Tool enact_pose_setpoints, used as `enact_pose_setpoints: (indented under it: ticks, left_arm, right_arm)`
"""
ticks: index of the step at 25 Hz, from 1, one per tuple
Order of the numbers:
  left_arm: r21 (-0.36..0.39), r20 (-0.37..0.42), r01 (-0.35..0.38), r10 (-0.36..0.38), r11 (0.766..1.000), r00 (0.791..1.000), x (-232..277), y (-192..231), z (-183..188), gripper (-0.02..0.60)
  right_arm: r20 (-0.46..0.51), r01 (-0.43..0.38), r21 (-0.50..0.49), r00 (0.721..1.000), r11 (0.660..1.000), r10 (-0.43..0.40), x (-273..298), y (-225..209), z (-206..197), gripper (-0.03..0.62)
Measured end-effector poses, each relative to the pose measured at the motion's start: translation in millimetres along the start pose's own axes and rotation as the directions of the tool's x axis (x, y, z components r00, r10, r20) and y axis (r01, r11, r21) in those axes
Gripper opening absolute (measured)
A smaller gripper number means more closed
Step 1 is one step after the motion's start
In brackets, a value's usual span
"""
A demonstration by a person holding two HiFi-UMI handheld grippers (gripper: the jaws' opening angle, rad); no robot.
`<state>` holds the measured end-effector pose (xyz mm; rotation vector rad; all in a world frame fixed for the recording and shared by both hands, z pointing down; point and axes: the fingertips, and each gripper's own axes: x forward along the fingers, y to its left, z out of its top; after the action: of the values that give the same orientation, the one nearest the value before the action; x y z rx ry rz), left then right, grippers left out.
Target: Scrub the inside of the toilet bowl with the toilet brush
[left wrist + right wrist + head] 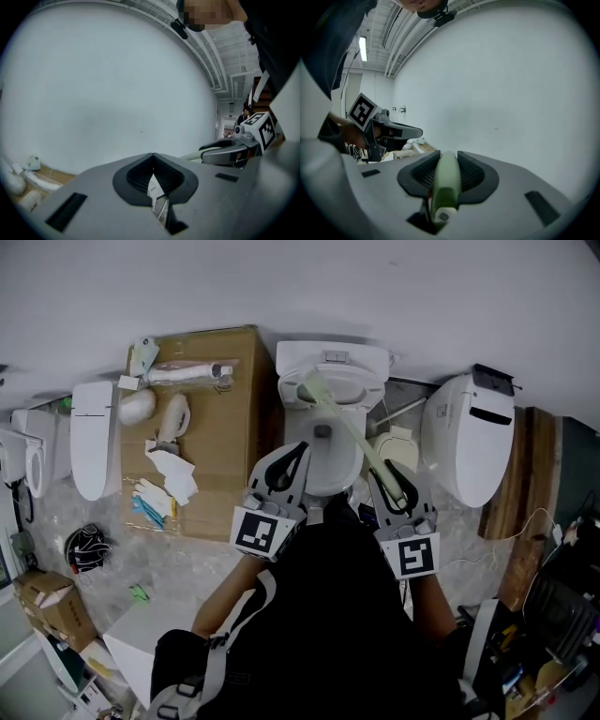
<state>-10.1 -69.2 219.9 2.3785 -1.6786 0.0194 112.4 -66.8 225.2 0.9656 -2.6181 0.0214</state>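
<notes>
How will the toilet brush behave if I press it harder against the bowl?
The toilet brush has a long, thin handle, so it will probably flex slightly. It looks plastic, likely light. The right hand-held gripper clamps only its end, so it may pivot or slip.

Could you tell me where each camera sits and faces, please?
Head view: on head, looking down at toilet bowl; torso, left gripper, right gripper show.
Left gripper view: on left gripper, facing white wall; fingers shut.
Right gripper view: on right gripper, same wall; fingers clamp toilet brush.
Shared: that wall, and the opposite gripper.
</notes>
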Motion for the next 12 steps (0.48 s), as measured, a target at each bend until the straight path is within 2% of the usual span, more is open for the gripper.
enact_pose_setpoints:
  ticks: [9,12]
  left_arm:
    - [-0.003,-0.013,0.001,-0.001,1.000,1.000,0.0,-1.3,-2.5,0.008]
    - [0.007,-0.009,-0.018,0.018,1.000,1.000,-1.8,1.5,-0.1,0.008]
  right_arm:
    - [0.024,0.009,0.015,1.000,1.000,-0.009,0.7,0.0,7.0,0.123]
    - [0.025,0.015,0.017,1.000,1.000,-0.015,-0.1,-0.4,7.2,0.123]
